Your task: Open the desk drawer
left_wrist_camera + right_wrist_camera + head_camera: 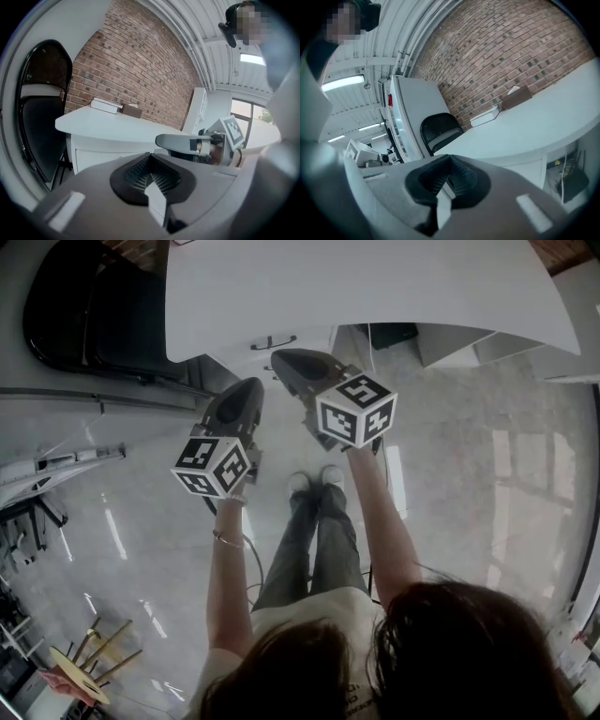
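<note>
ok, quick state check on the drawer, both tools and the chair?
drawer: closed, handle not gripped
left tool: shut, nothing in it
right tool: shut, nothing in it, tip close to the drawer handle
folding chair: unfolded, seat empty

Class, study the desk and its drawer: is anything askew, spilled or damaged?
Nothing stands out: the drawer sits shut under the desk, its black handle level, and no spill or damage shows.
</note>
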{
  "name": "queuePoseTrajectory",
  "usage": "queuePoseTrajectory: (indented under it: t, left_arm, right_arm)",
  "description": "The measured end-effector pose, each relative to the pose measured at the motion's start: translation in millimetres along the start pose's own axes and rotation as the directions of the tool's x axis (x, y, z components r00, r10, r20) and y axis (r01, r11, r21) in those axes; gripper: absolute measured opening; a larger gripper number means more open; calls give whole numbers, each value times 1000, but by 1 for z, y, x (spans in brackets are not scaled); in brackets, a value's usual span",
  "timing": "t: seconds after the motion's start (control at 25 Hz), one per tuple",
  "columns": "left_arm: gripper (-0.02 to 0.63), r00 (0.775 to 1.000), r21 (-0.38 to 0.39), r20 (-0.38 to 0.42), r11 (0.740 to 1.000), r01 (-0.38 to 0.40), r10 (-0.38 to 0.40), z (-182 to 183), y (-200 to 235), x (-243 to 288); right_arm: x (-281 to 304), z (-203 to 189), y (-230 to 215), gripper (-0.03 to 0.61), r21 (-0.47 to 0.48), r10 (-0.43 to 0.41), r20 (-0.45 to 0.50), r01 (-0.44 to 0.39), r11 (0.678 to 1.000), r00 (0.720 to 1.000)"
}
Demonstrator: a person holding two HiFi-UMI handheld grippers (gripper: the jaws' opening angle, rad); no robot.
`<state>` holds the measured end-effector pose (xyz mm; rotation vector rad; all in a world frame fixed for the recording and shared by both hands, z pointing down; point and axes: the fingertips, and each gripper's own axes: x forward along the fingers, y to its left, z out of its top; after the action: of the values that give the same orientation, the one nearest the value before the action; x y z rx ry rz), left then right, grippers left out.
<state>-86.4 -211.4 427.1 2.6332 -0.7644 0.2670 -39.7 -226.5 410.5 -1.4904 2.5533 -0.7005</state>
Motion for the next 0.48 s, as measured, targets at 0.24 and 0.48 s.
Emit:
queuePoseTrajectory:
  t: [0.24,0.48]
  left_arm:
    - [-2,1000,-1,-15,1000,3,-3,-31,2,14]
    - [-2,1000,-3,2,1000,-1,1,-42,11,30]
  right_arm:
    - [2,-29,-18,3,28,-9,-11,9,1000,1000]
    - [9,-46,-43,3,90,-23,14,21,996,1000]
